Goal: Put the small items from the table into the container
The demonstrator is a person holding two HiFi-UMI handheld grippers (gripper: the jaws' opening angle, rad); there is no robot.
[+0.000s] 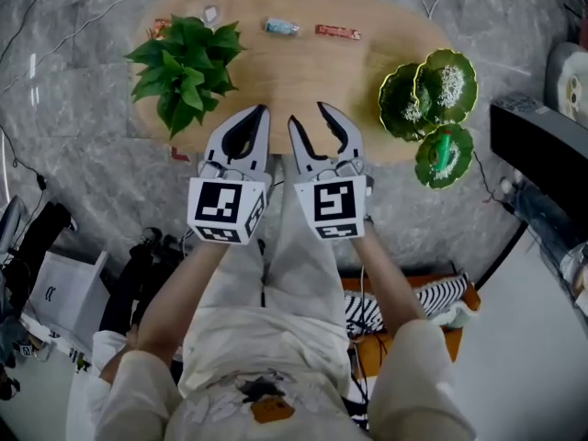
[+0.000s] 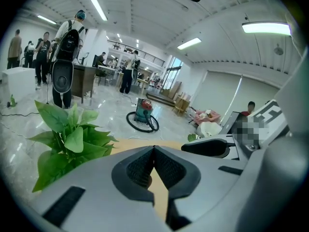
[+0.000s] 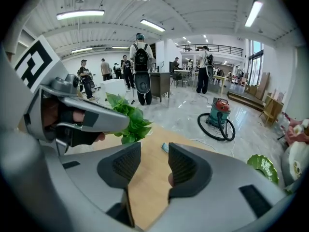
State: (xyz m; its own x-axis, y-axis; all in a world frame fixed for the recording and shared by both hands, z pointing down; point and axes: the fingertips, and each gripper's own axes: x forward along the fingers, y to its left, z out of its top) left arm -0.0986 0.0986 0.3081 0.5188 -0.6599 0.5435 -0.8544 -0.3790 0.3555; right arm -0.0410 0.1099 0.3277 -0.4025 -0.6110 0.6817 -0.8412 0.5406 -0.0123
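Head view, looking steeply down: an oval wooden table (image 1: 303, 76) carries a potted plant (image 1: 184, 67) at its left and, at its right end, the container, a three-lobed green leaf-shaped dish (image 1: 464, 99). Along the far edge, well apart from the dish, lie the small items: a small clear item (image 1: 210, 13) beside the plant, a teal wrapped packet (image 1: 282, 28) and a red wrapped bar (image 1: 338, 32). Both hand-held grippers hover side by side over the near edge, touching no item; the left gripper (image 1: 261, 114) has its tips pressed together on nothing, and the right gripper (image 1: 310, 115) has its jaws spread and empty. Left gripper view: the ribbed pads meet at the tip over bare wood, with plant leaves at left. Right gripper view: bare tabletop shows between the parted pads, and the teal packet lies beyond them, just right of the leaves. The packets look light, thin and crinkly, probably slippery and lying flat, so a likely hold is across the narrow middle, pads brought right down to the wood; the clear item is too small to judge
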